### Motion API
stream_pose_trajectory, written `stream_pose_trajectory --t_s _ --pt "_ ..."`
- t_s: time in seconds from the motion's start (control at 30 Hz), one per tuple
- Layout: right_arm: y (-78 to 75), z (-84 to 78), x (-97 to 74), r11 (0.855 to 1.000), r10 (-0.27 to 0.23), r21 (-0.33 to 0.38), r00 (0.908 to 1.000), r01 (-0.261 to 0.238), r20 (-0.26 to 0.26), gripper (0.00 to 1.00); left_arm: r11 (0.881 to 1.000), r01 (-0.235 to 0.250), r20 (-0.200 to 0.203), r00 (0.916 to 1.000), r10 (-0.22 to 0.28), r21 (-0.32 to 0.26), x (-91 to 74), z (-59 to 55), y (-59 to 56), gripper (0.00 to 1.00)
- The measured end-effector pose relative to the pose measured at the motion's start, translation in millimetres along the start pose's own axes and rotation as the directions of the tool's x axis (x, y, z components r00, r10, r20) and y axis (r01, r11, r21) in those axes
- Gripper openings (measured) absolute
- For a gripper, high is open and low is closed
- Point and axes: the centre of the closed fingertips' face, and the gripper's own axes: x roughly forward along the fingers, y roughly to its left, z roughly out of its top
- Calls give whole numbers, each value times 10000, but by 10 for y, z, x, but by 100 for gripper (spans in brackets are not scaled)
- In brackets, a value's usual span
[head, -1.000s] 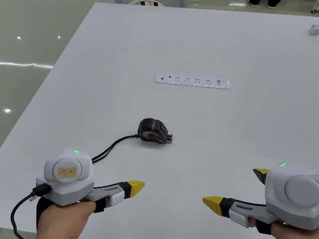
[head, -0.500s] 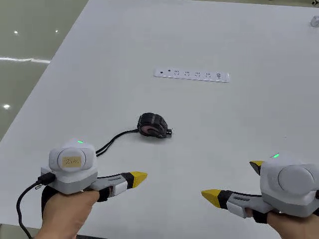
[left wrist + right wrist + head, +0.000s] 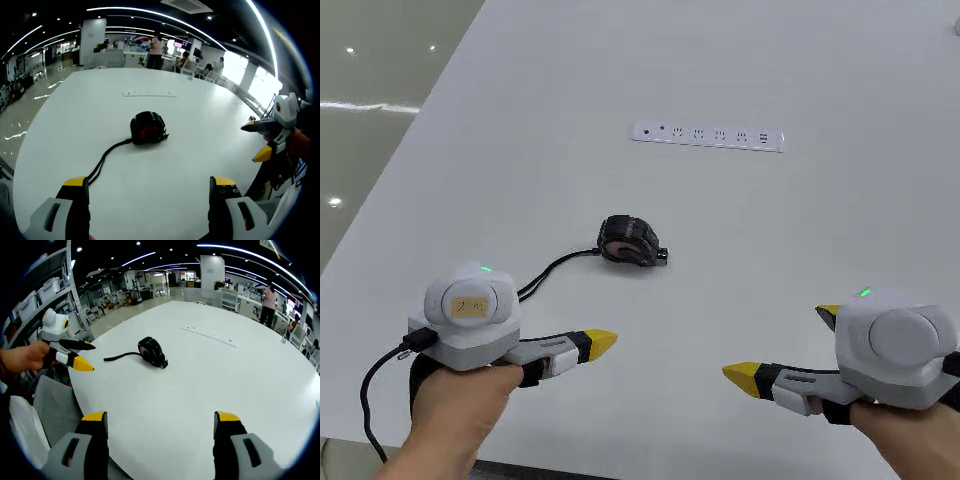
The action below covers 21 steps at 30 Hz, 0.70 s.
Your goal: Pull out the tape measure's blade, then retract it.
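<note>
I had L gripper (image 3: 149, 182) & R gripper (image 3: 157, 417) jaws apart, short of tape measure (image 3: 630, 241); yellow sticker (image 3: 470, 308) on L unreadable.

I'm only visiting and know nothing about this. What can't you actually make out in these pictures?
- Tape measure: blade tip and markings are too small in the head view and blurred in both gripper views.
- Label on the left tool: writing too small, head view.
- Black cable: far end lost near the head view's bottom edge.
- Power strip: switch position too small.
</note>
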Motion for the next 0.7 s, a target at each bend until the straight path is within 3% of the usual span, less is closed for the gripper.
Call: stream_pose_trajectory --t_s 0.7 --pt "-113 42 163 9994 119 -327 9997 -126 -220 88 9995 142 -87 9999 -140 290 167 76 53 97"
